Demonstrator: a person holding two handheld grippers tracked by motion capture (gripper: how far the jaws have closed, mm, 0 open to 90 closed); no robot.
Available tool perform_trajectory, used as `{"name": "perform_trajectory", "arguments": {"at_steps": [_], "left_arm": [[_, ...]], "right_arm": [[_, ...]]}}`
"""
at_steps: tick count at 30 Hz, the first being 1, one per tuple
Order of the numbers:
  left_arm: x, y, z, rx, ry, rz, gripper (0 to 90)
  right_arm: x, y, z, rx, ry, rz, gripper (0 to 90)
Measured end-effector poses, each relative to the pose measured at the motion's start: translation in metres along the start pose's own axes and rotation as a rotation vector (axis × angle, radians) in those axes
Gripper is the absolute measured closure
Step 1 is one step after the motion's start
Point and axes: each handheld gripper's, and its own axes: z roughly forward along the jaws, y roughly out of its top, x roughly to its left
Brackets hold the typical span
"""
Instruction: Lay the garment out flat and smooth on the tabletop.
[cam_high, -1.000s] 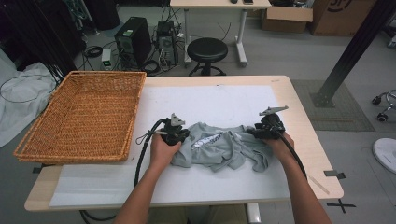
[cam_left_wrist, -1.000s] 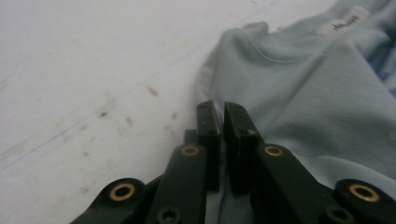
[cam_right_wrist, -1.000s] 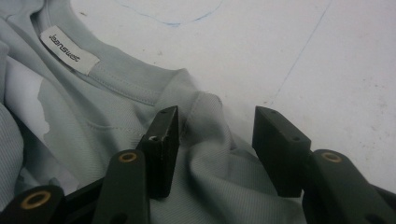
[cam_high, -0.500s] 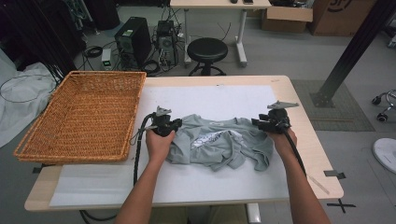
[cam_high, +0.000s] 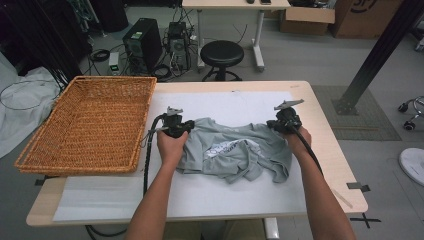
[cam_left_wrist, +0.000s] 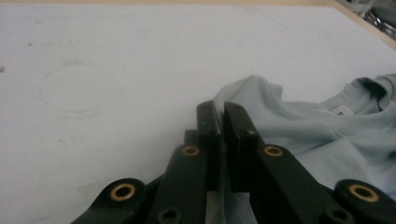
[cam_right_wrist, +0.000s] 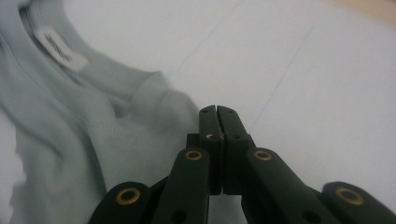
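We've got the left gripper (cam_high: 176, 125) clamped on the grey T-shirt (cam_high: 235, 152) at table (cam_high: 210, 200) centre; right gripper (cam_high: 285, 121) at 3 o'clock just snapped closed on its shoulder. Shirt stretched wider than before—spreading underway.

Wicker basket (cam_high: 90, 122) blocks left; table (cam_high: 320, 107) beyond shirt (cam_high: 235, 150) lies open.
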Motion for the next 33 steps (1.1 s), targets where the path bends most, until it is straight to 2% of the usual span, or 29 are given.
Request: {"name": "perform_trajectory", "arguments": {"at_steps": [3, 7, 10, 13, 14, 16, 18, 19, 21, 22, 23, 24, 25, 27, 29, 31, 33], "left_arm": [[0.005, 0.0, 0.007, -0.023, 0.026, -0.034, 85.8], [0.008, 0.003, 0.016, -0.044, 0.064, -0.032, 85.8], [0.012, 0.008, 0.02, -0.07, 0.095, -0.048, 85.8], [0.022, 0.01, 0.022, -0.068, 0.142, -0.063, 85.9], [0.026, 0.011, 0.022, -0.068, 0.145, -0.077, 85.9], [0.031, 0.012, 0.024, -0.057, 0.163, -0.076, 85.9], [0.035, 0.014, 0.028, -0.041, 0.167, -0.063, 85.8], [0.037, 0.014, 0.03, -0.019, 0.158, -0.066, 85.8], [0.037, 0.016, 0.032, -0.011, 0.128, -0.05, 84.9], [0.035, 0.018, 0.03, -0.022, 0.129, -0.036, 84.2], [0.034, 0.019, 0.028, -0.039, 0.111, -0.047, 82.7], [0.032, 0.021, 0.024, -0.049, 0.108, -0.045, 80.7], [0.03, 0.022, 0.021, -0.056, 0.119, -0.027, 78.8], [0.027, 0.024, 0.013, -0.045, 0.102, -0.006, 75.5], [0.021, 0.023, 0.005, -0.03, 0.1, 0.023, 71.9], [0.015, 0.019, -0.007, -0.039, 0.098, 0.035, 70.6], [0.01, 0.013, -0.016, -0.016, 0.099, 0.04, 69.3]], "right_arm": [[-0.006, 0.005, -0.002, -0.075, -0.076, 0.044, 90.0], [-0.011, 0.009, 0.007, -0.096, -0.161, 0.078, 90.0], [-0.009, 0.014, 0.018, -0.097, -0.187, 0.071, 90.0], [-0.005, 0.02, 0.027, -0.093, -0.202, 0.06, 90.0], [-0.004, 0.024, 0.029, -0.098, -0.218, 0.05, 90.0], [-0.002, 0.03, 0.033, -0.098, -0.245, 0.041, 90.0], [-0.002, 0.033, 0.038, -0.08, -0.262, 0.036, 90.0], [-0.002, 0.034, 0.04, -0.074, -0.257, 0.035, 90.0], [-0.001, 0.035, 0.043, -0.063, -0.251, 0.033, 88.5], [0.001, 0.034, 0.042, -0.077, -0.256, 0.036, 84.5], [0.001, 0.034, 0.039, -0.097, -0.241, 0.05, 76.7], [0.0, 0.034, 0.035, -0.119, -0.227, 0.069, 72.8], [-0.001, 0.033, 0.03, -0.14, -0.224, 0.084, 70.1], [-0.004, 0.03, 0.016, -0.171, -0.209, 0.116, 67.2], [-0.004, 0.024, 0.0, -0.184, -0.215, 0.115, 65.2], [-0.004, 0.013, -0.018, -0.203, -0.206, 0.147, 62.1], [-0.001, 0.0, -0.035, -0.199, -0.199, 0.161, 58.8]]}}
